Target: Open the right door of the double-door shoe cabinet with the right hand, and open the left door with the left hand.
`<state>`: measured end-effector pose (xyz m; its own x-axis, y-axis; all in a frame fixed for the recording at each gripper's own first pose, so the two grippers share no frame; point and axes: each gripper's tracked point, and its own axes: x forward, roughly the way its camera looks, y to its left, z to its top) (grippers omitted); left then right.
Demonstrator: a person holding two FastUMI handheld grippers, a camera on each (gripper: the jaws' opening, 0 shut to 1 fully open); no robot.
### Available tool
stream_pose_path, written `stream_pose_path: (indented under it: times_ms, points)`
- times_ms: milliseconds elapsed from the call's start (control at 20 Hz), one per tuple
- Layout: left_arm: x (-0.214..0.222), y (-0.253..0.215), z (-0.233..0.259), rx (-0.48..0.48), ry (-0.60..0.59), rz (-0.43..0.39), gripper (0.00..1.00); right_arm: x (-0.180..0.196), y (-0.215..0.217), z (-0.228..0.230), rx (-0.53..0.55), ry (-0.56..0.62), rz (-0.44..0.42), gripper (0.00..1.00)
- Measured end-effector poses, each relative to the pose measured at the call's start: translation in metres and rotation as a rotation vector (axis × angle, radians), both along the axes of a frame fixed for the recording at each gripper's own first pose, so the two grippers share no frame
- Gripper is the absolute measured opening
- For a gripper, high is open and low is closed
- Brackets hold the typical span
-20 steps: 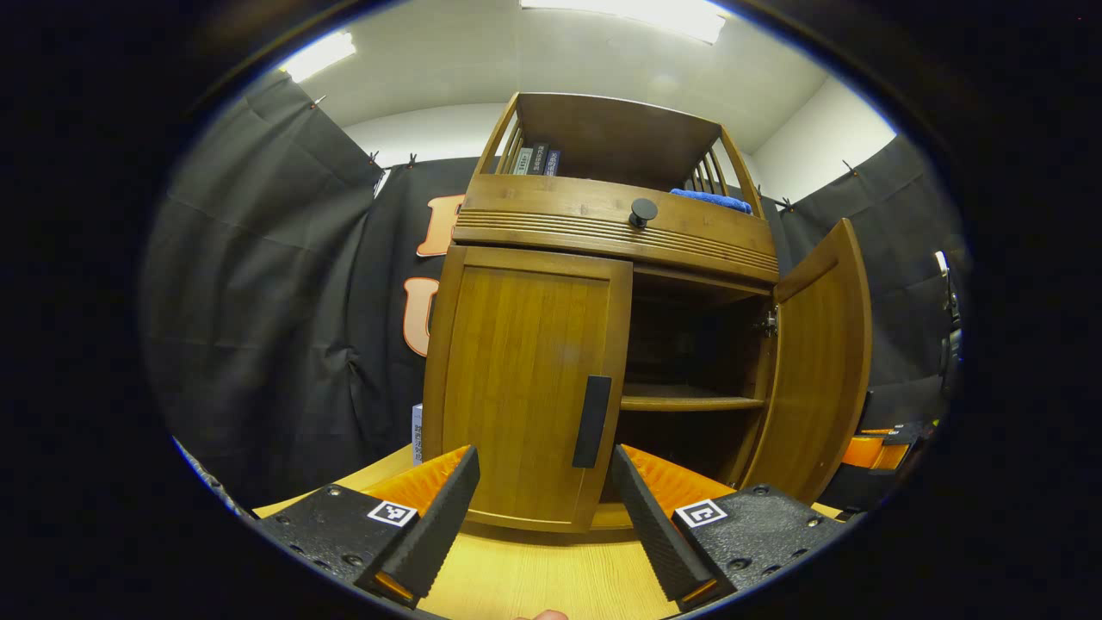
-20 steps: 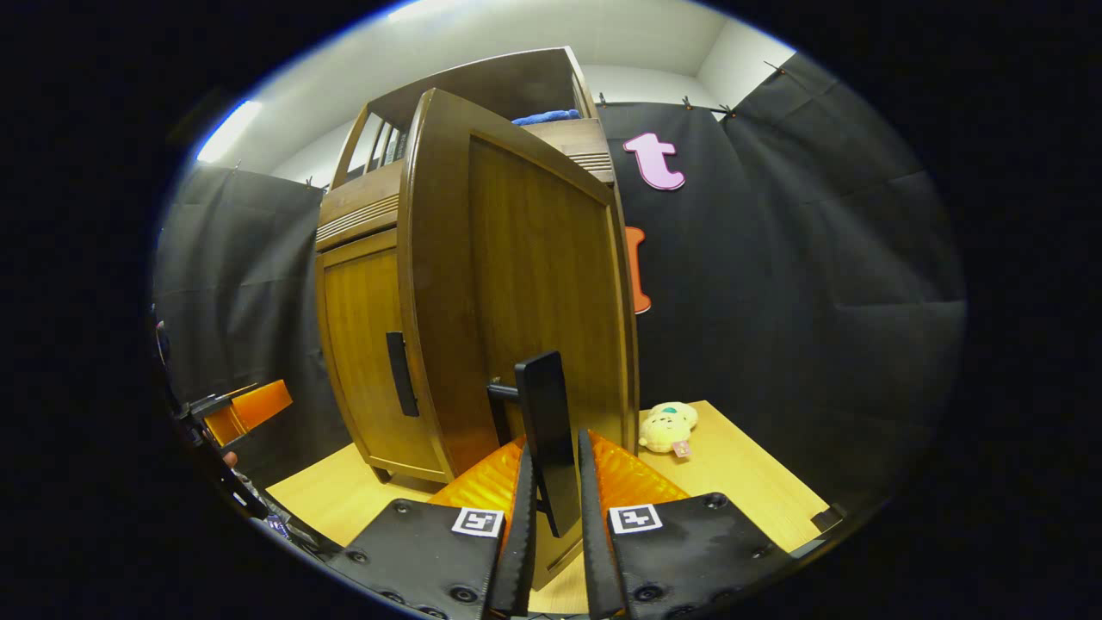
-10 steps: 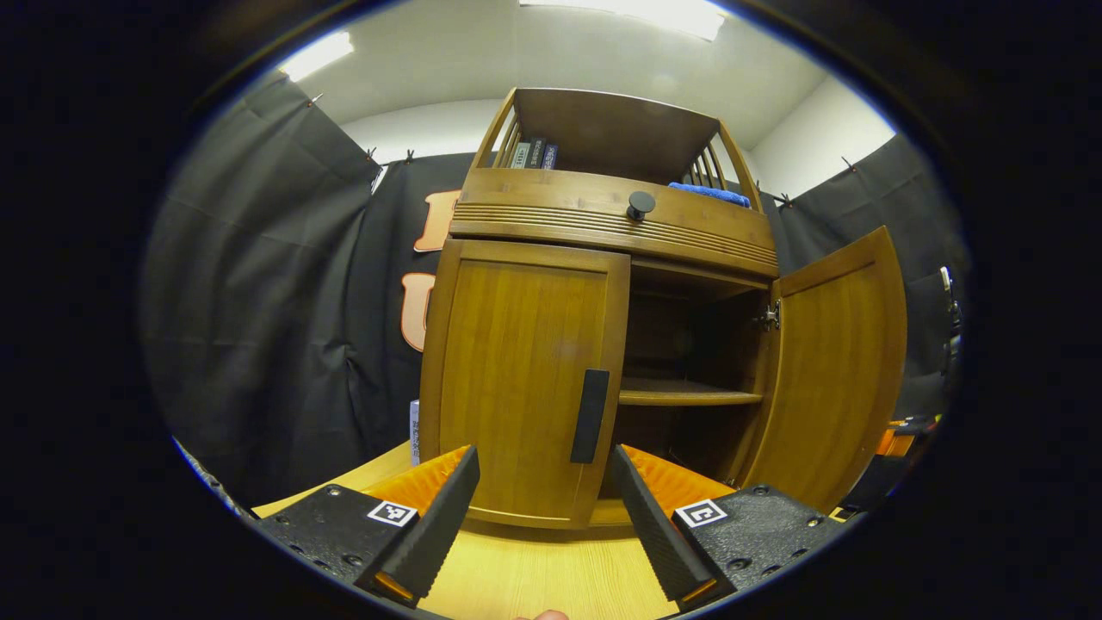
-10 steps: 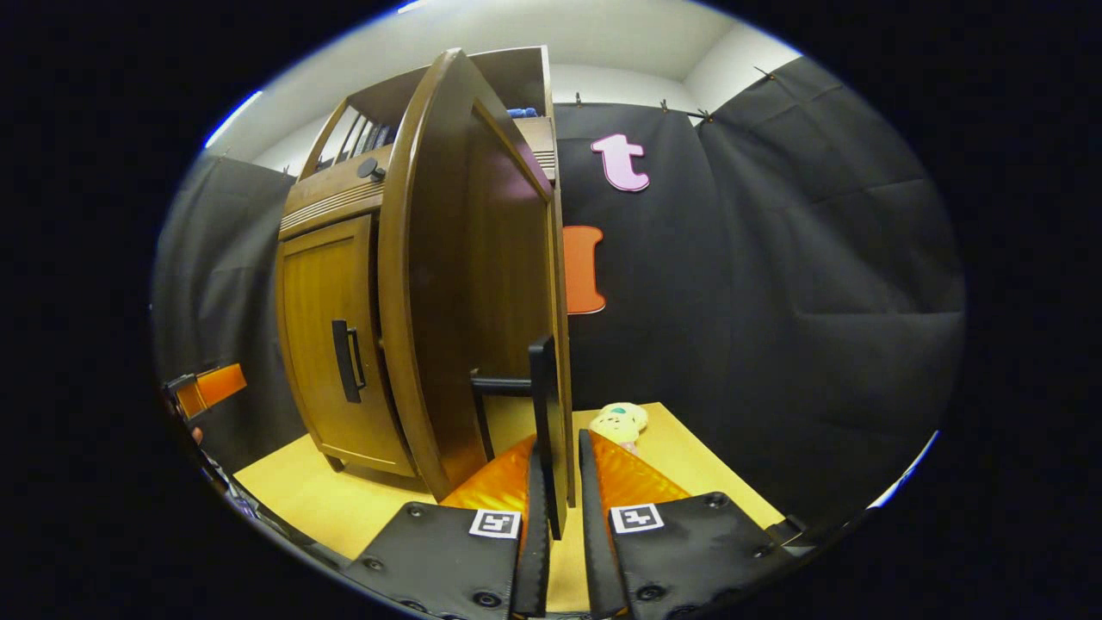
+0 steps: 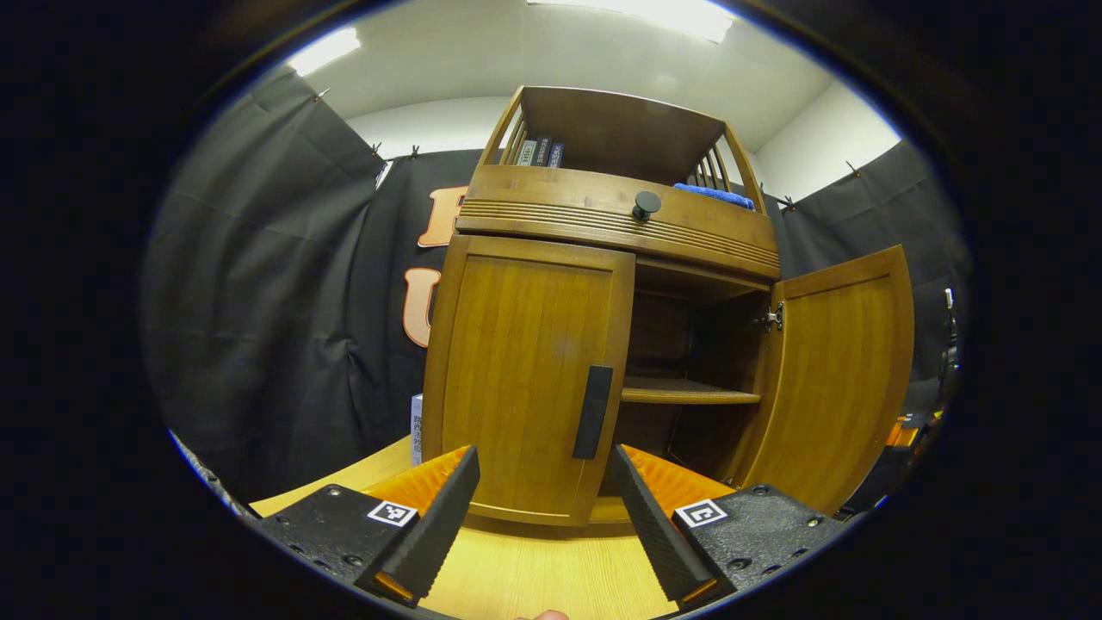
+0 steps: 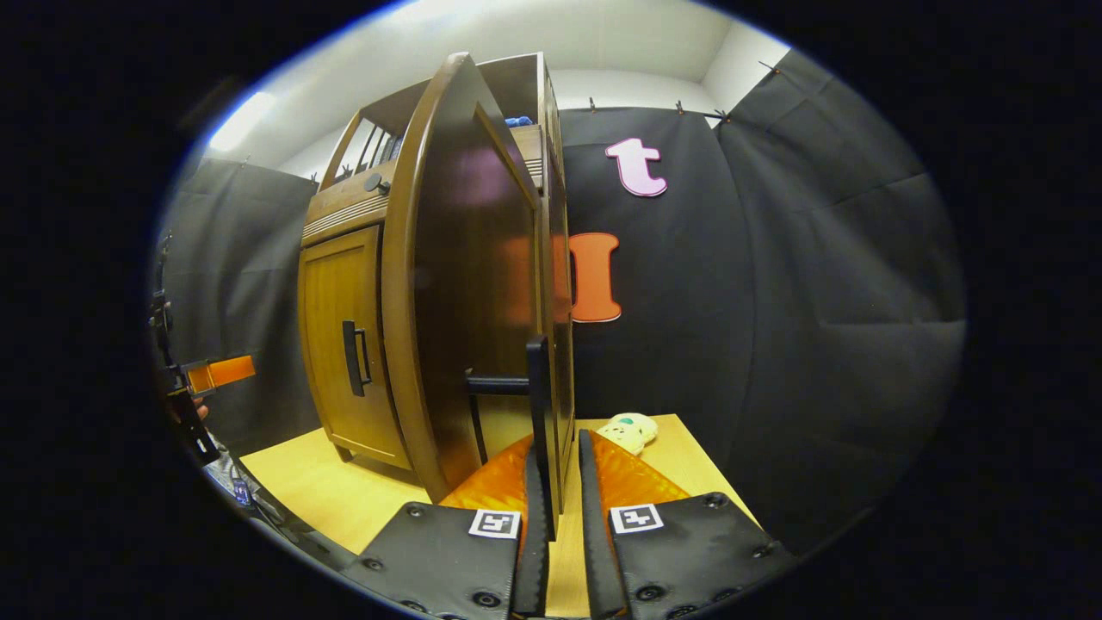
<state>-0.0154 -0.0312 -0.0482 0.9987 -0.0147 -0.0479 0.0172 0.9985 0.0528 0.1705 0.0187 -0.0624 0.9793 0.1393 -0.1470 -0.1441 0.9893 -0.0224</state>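
Observation:
The wooden shoe cabinet (image 5: 616,228) stands on the table ahead of my left gripper (image 5: 542,461), which is open and a short way in front of the left door (image 5: 516,370). That door is closed, with its dark handle (image 5: 593,412) just above the gap between my fingers. The right door (image 5: 839,379) stands wide open, and an inner shelf (image 5: 689,394) is bare. In the right gripper view the right door (image 6: 469,284) is nearly edge-on, and my right gripper (image 6: 560,448) is shut on its handle (image 6: 538,396). The left gripper (image 6: 219,372) appears far left.
A small plush toy (image 6: 627,429) lies on the table (image 6: 344,499) behind the open door. The cabinet's top shelf holds books (image 5: 538,153) and a blue cloth (image 5: 713,195). A drawer knob (image 5: 646,205) sits above the doors. A small box (image 5: 417,426) stands left of the cabinet.
The right door has swung further open, drawn by my right gripper on its handle. My left gripper has barely moved and stays open.

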Motion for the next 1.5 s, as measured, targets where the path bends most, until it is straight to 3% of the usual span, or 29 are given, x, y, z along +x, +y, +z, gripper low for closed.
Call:
stream_pose_path:
  times_ms: [300,450,500,550,600,700,750,800,950,1000,1050,1100,1200,1250,1350,1400,1450,1500]
  points:
    - [-0.006,0.006,0.002,-0.004,-0.009,0.013,0.90,0.000,0.001,0.001,0.004,-0.010,0.001,0.25]
    - [-0.006,0.006,0.002,-0.012,-0.007,0.015,0.90,-0.001,-0.004,0.000,0.012,-0.008,-0.042,0.24]
    - [-0.005,0.005,0.002,-0.011,-0.004,0.012,0.94,-0.003,-0.005,-0.001,0.018,-0.002,-0.058,0.32]
    - [-0.004,0.005,0.004,-0.010,-0.005,0.010,0.90,-0.005,-0.010,-0.002,0.012,-0.005,-0.087,0.31]
    - [-0.003,0.004,0.003,-0.010,-0.009,0.007,0.90,-0.007,-0.016,0.000,0.003,-0.013,-0.116,0.18]
    - [0.002,-0.002,0.003,-0.016,-0.005,-0.012,0.94,-0.009,-0.022,0.002,0.013,-0.021,-0.159,0.18]
    - [0.006,-0.004,0.002,-0.026,0.008,-0.026,0.90,-0.010,-0.021,0.003,0.029,-0.027,-0.173,0.18]
    - [0.011,-0.009,0.000,-0.041,0.015,-0.042,0.90,-0.011,-0.021,0.005,0.038,-0.032,-0.192,0.28]
    - [0.026,-0.016,0.003,-0.062,0.014,-0.068,0.94,-0.018,-0.020,0.011,0.056,-0.044,-0.230,0.29]
    - [0.033,-0.018,0.002,-0.060,0.018,-0.073,0.94,-0.018,-0.018,0.014,0.058,-0.052,-0.231,0.18]
    - [0.040,-0.020,0.002,-0.056,0.021,-0.079,0.90,-0.017,-0.016,0.016,0.050,-0.059,-0.235,0.29]
    - [0.048,-0.022,0.005,-0.052,0.017,-0.086,0.94,-0.016,-0.014,0.018,0.035,-0.063,-0.235,0.29]
    - [0.068,-0.025,0.010,-0.046,-0.001,-0.094,0.90,-0.017,-0.009,0.023,0.029,-0.080,-0.214,0.29]
    - [0.078,-0.026,0.012,-0.049,-0.009,-0.099,0.90,-0.015,0.000,0.024,0.042,-0.085,-0.190,0.18]
    - [0.100,-0.035,0.015,-0.056,-0.028,-0.122,0.94,-0.013,0.015,0.022,0.050,-0.084,-0.154,0.40]
    - [0.110,-0.041,0.016,-0.053,-0.038,-0.137,0.91,-0.015,0.021,0.022,0.044,-0.082,-0.133,0.18]
    - [0.120,-0.045,0.016,-0.044,-0.042,-0.150,0.91,-0.016,0.024,0.021,0.039,-0.076,-0.115,0.18]
    - [0.127,-0.050,0.010,-0.040,-0.040,-0.164,0.91,-0.016,0.032,0.019,0.038,-0.062,-0.084,0.25]
